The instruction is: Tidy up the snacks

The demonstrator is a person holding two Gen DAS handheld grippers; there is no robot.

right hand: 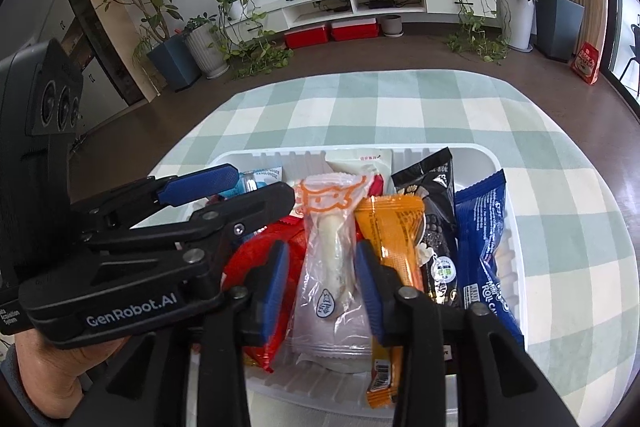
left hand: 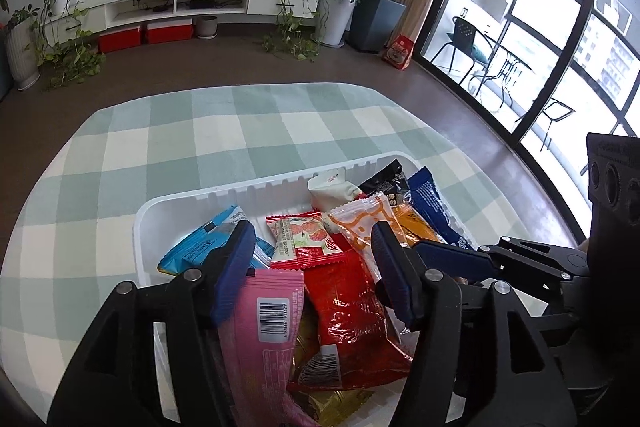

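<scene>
From the left wrist, the left gripper (left hand: 314, 263) hangs over a white tray (left hand: 256, 183) full of snack packs. Its fingers (left hand: 236, 259) are spread wide and hold nothing. Between them lie a pink pack (left hand: 272, 311) and a big red pack (left hand: 352, 311). Just past the tips sits a small red-and-white pack (left hand: 304, 239), and past the left finger is a light blue pack (left hand: 196, 251). The right gripper (left hand: 452, 261) comes in from the right side, low over the tray. The tray rests on a counter with a green check cloth (left hand: 200, 131). From the right wrist, the right gripper (right hand: 322, 275) has its fingers (right hand: 370, 287) apart, one on each side of a clear pack (right hand: 332, 247) with a pale snack in it. The fingers look close to the pack, but I cannot tell if they touch it. Right of the fingers lie an orange pack (right hand: 396, 239), a black pack (right hand: 436, 223) and a dark blue pack (right hand: 484, 239). The left gripper (right hand: 240, 187) is off to the left. The packs look light, soft and crinkly. The shiny wrap may slip. I think the best place to pinch the clear pack is across its fat middle, not too hard, so the snack inside does not squash.
</scene>
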